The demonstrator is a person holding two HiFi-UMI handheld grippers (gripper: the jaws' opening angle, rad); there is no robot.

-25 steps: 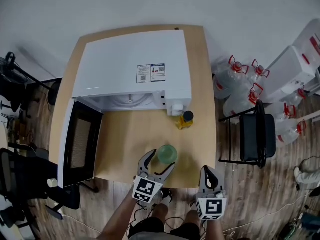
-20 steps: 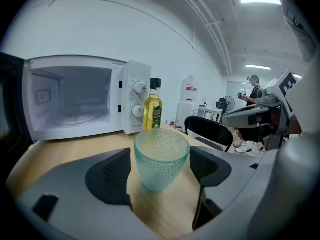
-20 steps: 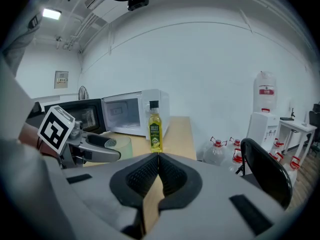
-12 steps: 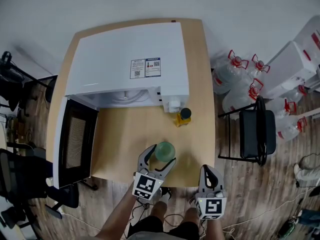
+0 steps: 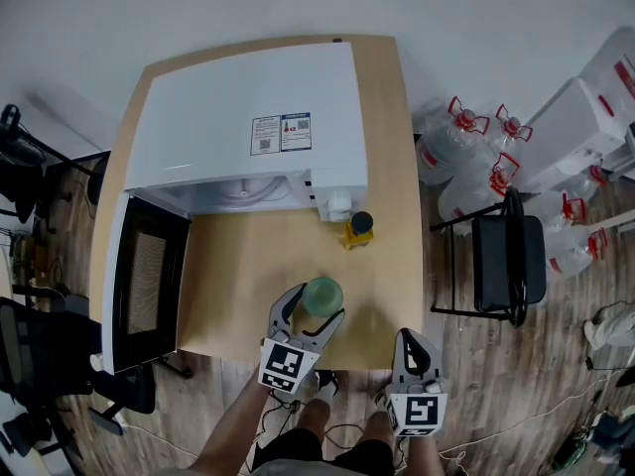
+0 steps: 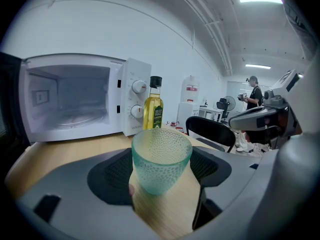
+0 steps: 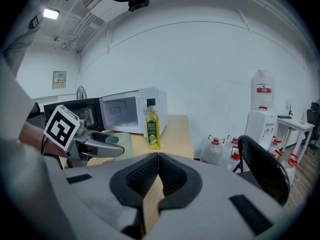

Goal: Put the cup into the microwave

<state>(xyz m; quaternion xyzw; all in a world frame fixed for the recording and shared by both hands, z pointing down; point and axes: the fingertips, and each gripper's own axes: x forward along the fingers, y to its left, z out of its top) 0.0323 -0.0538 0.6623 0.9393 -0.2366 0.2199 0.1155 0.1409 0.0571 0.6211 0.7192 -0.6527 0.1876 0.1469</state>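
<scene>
Head view: a green cup (image 5: 322,296) stood on the table (image 5: 389,256), at 6 o'clock from the open microwave (image 5: 248,117), between the spread jaws of the left gripper (image 5: 318,303). Left gripper view: whether the pads touched it was unclear. Right gripper view: the right gripper (image 7: 158,156) had its jaws pressed together, empty.

A wooden bench (image 5: 392,167) is seen from above, with a white microwave (image 5: 248,117) set toward its 12 o'clock side. The microwave's door (image 5: 144,281) is swung out at 9 o'clock, past the bench edge. A small yellow bottle (image 5: 359,229) with a dark cap is stood just beside the microwave's 5 o'clock corner. Near the 6 o'clock edge, a green cup (image 5: 322,296) is flanked by the spread jaws of the left tool (image 5: 317,303). The right tool (image 5: 410,337) is held at 5 o'clock, off the bench edge, jaws together. A black chair (image 5: 506,261) and water jugs (image 5: 456,142) are seen on the floor at 3 o'clock.
</scene>
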